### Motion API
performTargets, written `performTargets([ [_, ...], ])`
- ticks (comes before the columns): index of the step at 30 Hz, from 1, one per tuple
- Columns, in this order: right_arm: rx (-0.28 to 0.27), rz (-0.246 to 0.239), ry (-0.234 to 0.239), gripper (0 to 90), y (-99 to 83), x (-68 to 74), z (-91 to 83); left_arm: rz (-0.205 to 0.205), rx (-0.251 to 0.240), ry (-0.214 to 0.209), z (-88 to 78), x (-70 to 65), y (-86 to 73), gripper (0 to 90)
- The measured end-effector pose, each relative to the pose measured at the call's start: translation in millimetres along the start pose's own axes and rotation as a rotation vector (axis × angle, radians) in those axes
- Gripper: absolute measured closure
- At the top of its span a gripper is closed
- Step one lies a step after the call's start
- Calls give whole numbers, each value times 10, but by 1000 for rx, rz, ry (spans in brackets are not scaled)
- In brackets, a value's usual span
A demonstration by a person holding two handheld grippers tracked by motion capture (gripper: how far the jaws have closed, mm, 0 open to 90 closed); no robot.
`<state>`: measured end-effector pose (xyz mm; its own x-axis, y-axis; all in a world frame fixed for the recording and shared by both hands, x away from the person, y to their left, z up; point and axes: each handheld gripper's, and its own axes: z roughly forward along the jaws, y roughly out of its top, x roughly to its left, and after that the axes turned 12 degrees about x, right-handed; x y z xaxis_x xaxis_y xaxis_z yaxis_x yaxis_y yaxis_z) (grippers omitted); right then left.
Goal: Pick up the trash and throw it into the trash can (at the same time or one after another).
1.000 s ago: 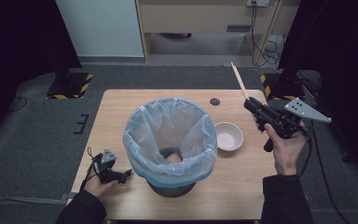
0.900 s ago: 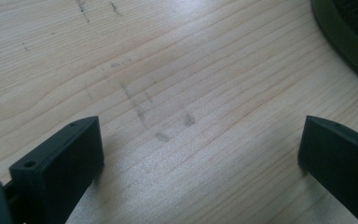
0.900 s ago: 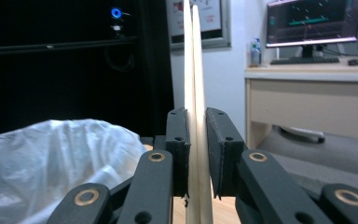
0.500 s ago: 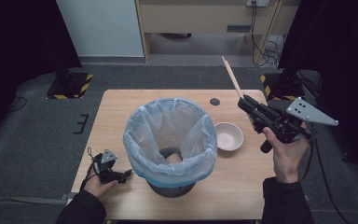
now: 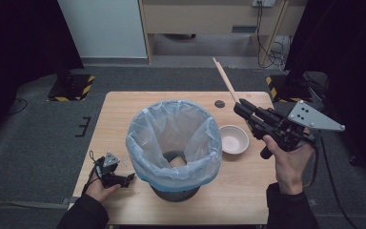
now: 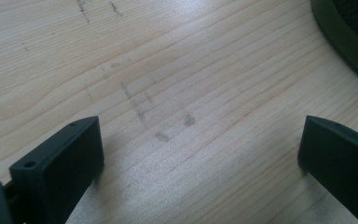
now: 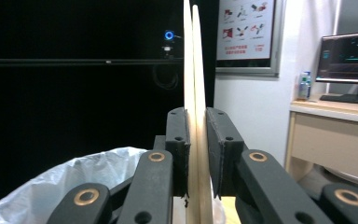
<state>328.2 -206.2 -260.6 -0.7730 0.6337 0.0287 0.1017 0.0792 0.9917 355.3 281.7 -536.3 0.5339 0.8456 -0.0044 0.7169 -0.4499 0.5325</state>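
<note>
Two black jaws of the left gripper (image 6: 200, 158) stand wide apart, nothing between them, low over a pale wooden table (image 6: 168, 70) marked with faint grey scuffs. A dark curved bin base (image 6: 349, 42) cuts across the top right corner

Both grippers black plastic. Right gripper (image 5: 240, 106): grey triangular plate with holes at 3 o'clock, brass pivot pins on linkages, cable trailing. Left gripper (image 5: 129, 177): small grey plate, black cable at 9 o'clock. Dark sleeves.
</note>
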Motion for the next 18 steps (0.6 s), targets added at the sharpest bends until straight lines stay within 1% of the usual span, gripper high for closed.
performTargets([
  [7, -3, 0, 31, 801, 54, 98, 100, 0, 1, -1, -1, 1, 0, 0],
  [9, 2, 2, 41, 800, 75, 136, 154, 0, 1, -1, -1, 1, 0, 0],
  [15, 28, -17, 71, 801, 126, 247, 356, 0, 0, 0, 0, 0, 0, 0],
  [18, 35, -12, 90, 801, 132, 288, 429, 0, 0, 0, 0, 0, 0, 0],
])
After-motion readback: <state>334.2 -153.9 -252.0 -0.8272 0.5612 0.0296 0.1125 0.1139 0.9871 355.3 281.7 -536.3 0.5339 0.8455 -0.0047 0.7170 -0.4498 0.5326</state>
